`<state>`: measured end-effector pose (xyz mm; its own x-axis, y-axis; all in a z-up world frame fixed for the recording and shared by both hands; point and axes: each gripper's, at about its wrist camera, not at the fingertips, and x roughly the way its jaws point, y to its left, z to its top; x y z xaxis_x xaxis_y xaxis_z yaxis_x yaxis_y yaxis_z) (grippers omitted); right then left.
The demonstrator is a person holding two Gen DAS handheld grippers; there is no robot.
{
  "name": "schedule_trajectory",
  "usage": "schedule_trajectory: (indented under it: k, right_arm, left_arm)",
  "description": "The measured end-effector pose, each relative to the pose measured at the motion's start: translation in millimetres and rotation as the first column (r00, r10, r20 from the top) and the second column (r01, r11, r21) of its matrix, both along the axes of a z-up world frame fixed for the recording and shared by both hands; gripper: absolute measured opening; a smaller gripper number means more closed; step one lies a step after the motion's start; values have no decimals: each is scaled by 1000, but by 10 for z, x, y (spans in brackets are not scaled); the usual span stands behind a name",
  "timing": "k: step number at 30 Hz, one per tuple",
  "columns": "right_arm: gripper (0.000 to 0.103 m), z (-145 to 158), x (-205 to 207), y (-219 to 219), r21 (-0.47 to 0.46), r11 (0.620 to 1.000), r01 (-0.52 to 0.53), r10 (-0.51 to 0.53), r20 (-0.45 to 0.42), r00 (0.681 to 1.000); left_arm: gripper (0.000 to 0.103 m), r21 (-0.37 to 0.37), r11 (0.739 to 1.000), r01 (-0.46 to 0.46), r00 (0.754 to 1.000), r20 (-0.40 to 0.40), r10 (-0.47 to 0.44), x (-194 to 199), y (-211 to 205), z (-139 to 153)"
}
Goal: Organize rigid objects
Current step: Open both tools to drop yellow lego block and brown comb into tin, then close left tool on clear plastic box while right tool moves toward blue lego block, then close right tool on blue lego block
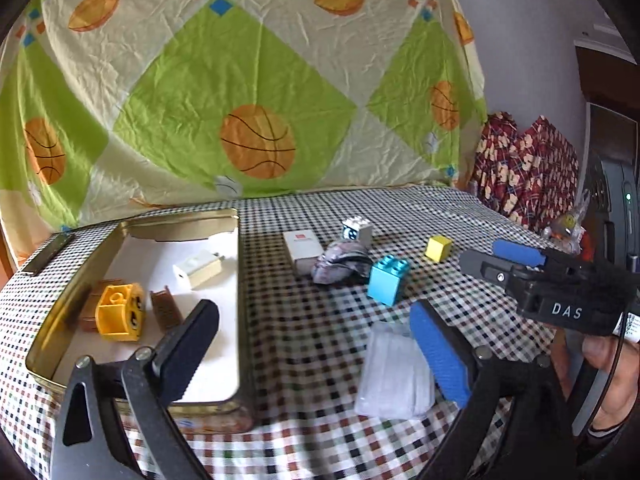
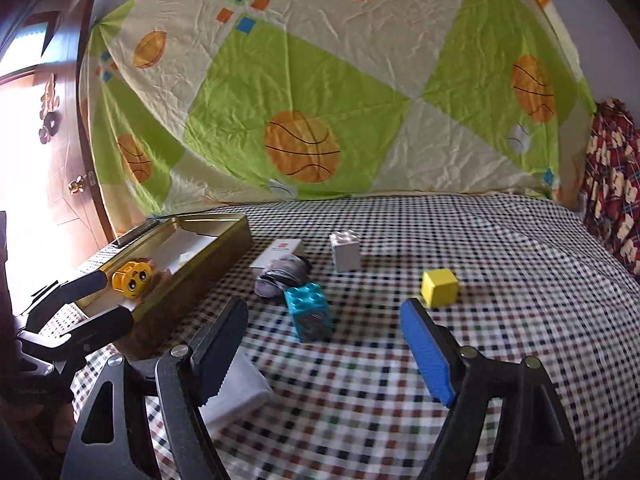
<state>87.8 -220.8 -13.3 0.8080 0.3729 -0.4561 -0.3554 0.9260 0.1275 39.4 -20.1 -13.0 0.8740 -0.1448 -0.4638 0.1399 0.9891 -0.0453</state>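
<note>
The left wrist view looks right down into the gold tin (image 1: 236, 280); the right wrist view sees it only from the side. Inside the tin are a yellow face block (image 1: 120, 312), a white plug (image 1: 198, 268) and two brown pieces (image 1: 166, 308). The left gripper (image 1: 316, 352) is spread wide and holds nothing; one finger is over the tin's near corner. The right gripper (image 2: 328, 356) is wide apart too, empty, above the checked cloth (image 2: 500, 320). Outside the tin lie a blue block (image 2: 308, 312), a yellow cube (image 2: 439, 287), a white block (image 2: 345, 255), a white box (image 2: 280, 254) touching a grey crumpled thing (image 2: 282, 276), and a clear packet (image 1: 394, 372). The cloth on the right side is bare up to its edge.
</note>
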Motion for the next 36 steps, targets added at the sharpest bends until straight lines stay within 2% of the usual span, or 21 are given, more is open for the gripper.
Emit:
schedule_trajectory:
  k: [7, 10, 13, 14, 18, 22, 28, 33, 36]
  right_arm:
    - [80, -62, 49, -308, 37, 997, 74, -73, -11, 997]
    - [80, -75, 60, -314, 48, 996, 74, -73, -17, 997]
    - [80, -78, 68, -295, 45, 997, 68, -68, -18, 998]
    - [80, -72, 72, -287, 45, 997, 67, -66, -16, 998]
    - [80, -47, 119, -221, 31, 998, 54, -53, -25, 998]
    - [80, -41, 232, -57, -39, 999, 23, -25, -46, 999]
    - [80, -46, 456, 238, -141, 989, -32, 18, -103, 995]
    - [80, -72, 594, 416, -189, 980, -65, 39, -138, 990]
    - [76, -90, 677, 468, -191, 978, -79, 49, -160, 986]
  left_arm:
    - [97, 35, 995, 91, 990, -114, -87, 120, -406, -197]
    - [91, 56, 991, 118, 981, -163, -108, 182, -500, -273]
    - [67, 59, 988, 144, 965, -229, -127, 263, -554, -383]
    - [52, 48, 985, 163, 958, -248, -146, 281, -569, -409]
    - [51, -17, 984, 175, 949, -264, -173, 298, -499, -402]
    - [51, -42, 991, 128, 964, -231, -135, 310, -380, -323]
    - [51, -6, 998, 61, 985, -161, -61, 418, -258, -165]
    - [51, 2, 1000, 20, 986, -168, -19, 558, -195, -217]
    - [51, -25, 999, 22, 984, -176, -26, 614, -181, -203]
